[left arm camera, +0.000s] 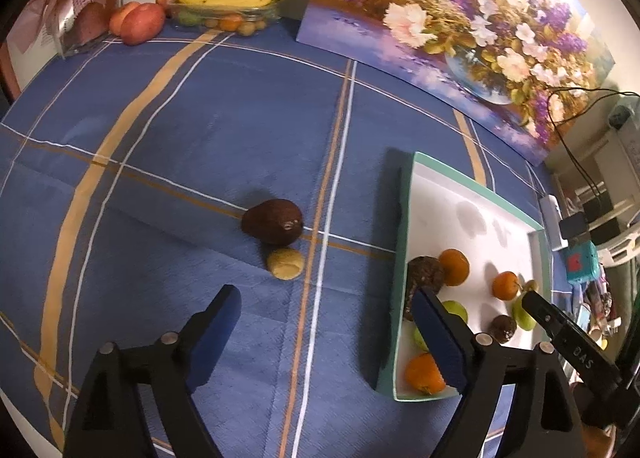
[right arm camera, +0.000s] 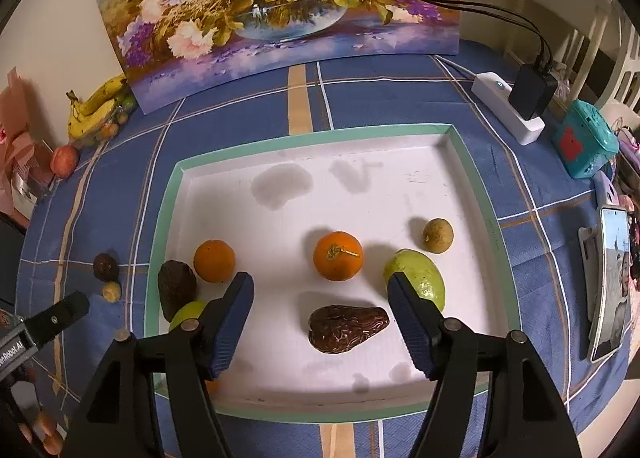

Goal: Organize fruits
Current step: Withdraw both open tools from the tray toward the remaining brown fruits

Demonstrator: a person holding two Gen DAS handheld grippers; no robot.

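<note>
**Both grippers spread over fruit and tray**

The left gripper [left arm camera: 326, 328] is held with jaws spread and empty above the blue checked tablecloth [left arm camera: 160, 161], near a dark brown avocado [left arm camera: 273, 221] and a small tan round fruit [left arm camera: 285, 264]. The right gripper [right arm camera: 320, 314] is spread, empty, over a wrinkled brown avocado [right arm camera: 347, 328] in the white green-rimmed tray [right arm camera: 320, 133].

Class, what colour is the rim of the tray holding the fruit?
Mint green rim, white inside; clearest in the right wrist view.
</note>
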